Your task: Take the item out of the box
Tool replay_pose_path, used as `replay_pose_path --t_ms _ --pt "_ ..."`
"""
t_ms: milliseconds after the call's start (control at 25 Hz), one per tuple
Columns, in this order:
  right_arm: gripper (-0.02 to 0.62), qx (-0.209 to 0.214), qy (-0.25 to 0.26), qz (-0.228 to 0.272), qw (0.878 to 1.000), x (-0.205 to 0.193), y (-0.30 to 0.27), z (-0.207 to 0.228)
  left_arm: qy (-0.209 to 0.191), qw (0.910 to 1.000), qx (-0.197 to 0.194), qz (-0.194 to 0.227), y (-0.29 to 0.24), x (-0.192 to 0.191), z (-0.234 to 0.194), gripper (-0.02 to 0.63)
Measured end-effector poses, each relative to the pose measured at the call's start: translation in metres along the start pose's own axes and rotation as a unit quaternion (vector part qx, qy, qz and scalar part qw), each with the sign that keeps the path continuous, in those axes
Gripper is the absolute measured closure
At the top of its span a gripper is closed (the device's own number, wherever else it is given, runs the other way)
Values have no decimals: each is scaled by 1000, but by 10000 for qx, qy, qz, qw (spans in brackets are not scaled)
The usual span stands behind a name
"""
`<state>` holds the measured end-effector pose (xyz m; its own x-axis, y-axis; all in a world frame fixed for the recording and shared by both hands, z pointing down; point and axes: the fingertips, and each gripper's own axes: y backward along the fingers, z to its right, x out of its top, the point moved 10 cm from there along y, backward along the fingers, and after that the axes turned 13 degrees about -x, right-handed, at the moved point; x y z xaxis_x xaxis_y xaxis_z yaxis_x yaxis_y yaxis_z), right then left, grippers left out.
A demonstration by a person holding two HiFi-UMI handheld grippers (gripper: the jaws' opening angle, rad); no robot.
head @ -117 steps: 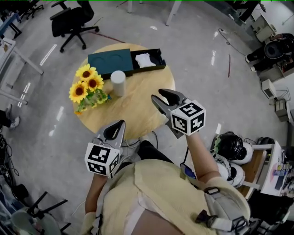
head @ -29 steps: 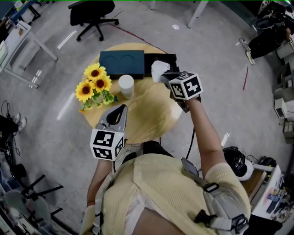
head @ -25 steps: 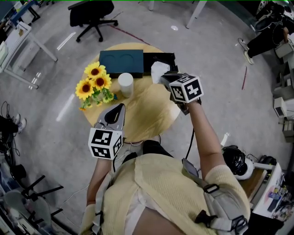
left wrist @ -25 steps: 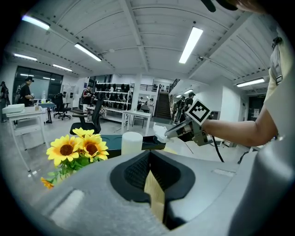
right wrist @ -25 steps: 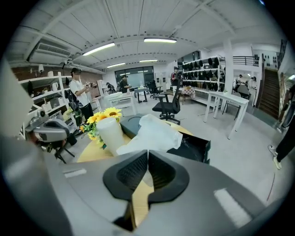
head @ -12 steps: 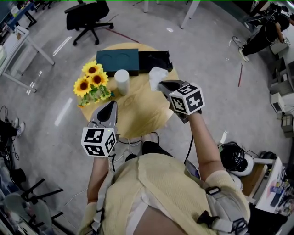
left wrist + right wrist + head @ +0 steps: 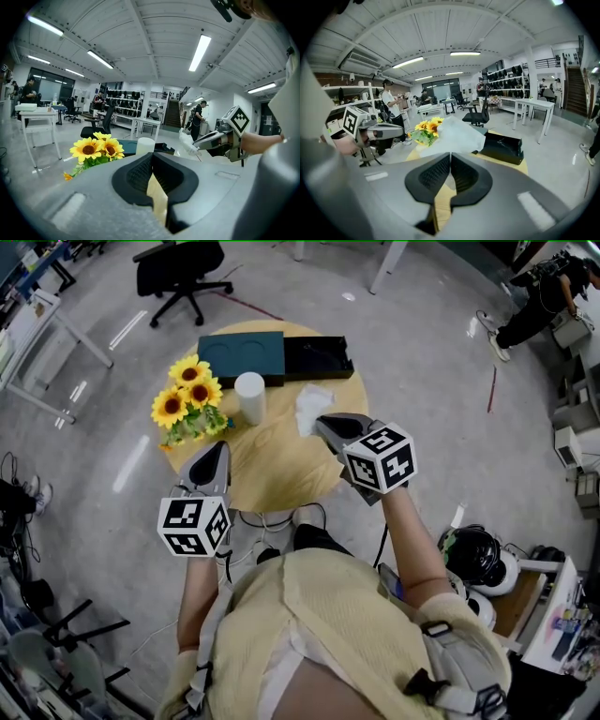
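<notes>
The open black box (image 7: 319,354) lies at the round table's far edge, its teal lid (image 7: 239,354) beside it on the left. A white crumpled item (image 7: 309,407) hangs over the table, clear of the box, with my right gripper (image 7: 323,423) shut on its near edge. In the right gripper view the white item (image 7: 454,133) sticks out past the closed jaws, and the box (image 7: 502,146) lies behind it to the right. My left gripper (image 7: 217,450) hovers over the table's near left edge, shut and empty. The left gripper view shows the right gripper (image 7: 213,138) carrying the item (image 7: 187,140).
A bunch of sunflowers (image 7: 187,401) and a white cylinder (image 7: 249,397) stand on the table's (image 7: 272,470) left half. An office chair (image 7: 183,268) is on the floor beyond the table. Helmets and shelves (image 7: 478,549) sit at the right.
My right gripper has drawn the white item back from above the box toward me, over the table's middle right. The left gripper has drifted slightly left and nearer.
</notes>
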<state>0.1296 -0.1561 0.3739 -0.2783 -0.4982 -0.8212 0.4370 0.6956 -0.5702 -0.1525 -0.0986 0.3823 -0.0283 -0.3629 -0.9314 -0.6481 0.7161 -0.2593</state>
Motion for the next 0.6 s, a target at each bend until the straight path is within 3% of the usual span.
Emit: replay_pose_path --t_ms 600 --pt "583 491 -71 91 9987 -10 17 -32 74 9999 153 -15 17 -3 -9 600"
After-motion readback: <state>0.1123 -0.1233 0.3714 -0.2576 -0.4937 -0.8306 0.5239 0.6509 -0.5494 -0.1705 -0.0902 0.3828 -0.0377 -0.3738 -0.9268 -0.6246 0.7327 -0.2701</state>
